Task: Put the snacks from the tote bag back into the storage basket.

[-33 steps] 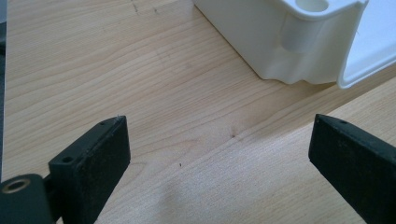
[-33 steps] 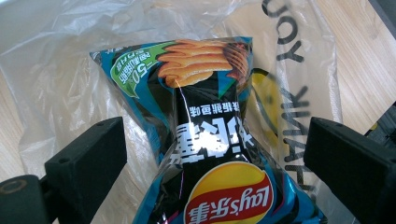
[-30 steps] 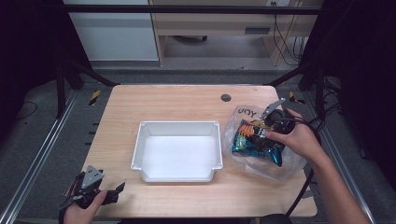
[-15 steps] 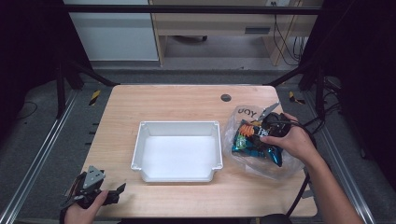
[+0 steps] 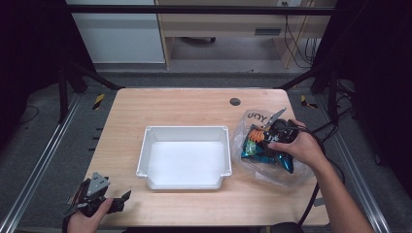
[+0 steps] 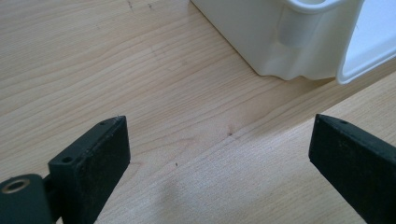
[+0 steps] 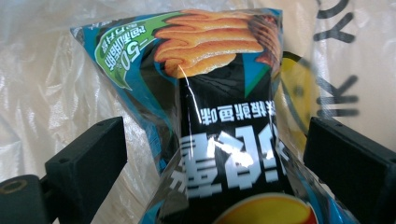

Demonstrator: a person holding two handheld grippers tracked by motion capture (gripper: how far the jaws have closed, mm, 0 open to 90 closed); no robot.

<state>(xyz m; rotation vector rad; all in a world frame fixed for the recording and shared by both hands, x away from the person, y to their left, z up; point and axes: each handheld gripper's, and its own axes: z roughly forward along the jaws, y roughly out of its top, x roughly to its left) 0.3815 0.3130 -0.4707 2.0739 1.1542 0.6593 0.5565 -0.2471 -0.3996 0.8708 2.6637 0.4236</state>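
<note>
Your right gripper (image 5: 268, 135) sits at the right side of the table (image 5: 194, 104), inside the mouth of the clear bag (image 5: 252, 121), with your right hand (image 5: 297, 145) wrapped around its body. In the right gripper view its jaws stand wide apart on either side of the chip packet (image 7: 224, 116) — the packet lies between them, but neither jaw presses on it, so nothing is grasped. The packet is blue and black with an orange picture of chips, its print upside down to that camera, and the bag's crinkled film lies around and behind it; black letters on the bag show to the right. From the high view the packet lies within the bag, just right of the white bin (image 5: 184, 156), and you can't tell whether bag and bin touch. Your left gripper (image 5: 114, 200) rests at the near left corner of the table, well apart from the bag, held in your left hand (image 5: 85, 222). Its jaws are released too — spread wide over bare wood in the left gripper view, with a corner of the bin ahead of them. The bin stands upright in the middle of the table.
</note>
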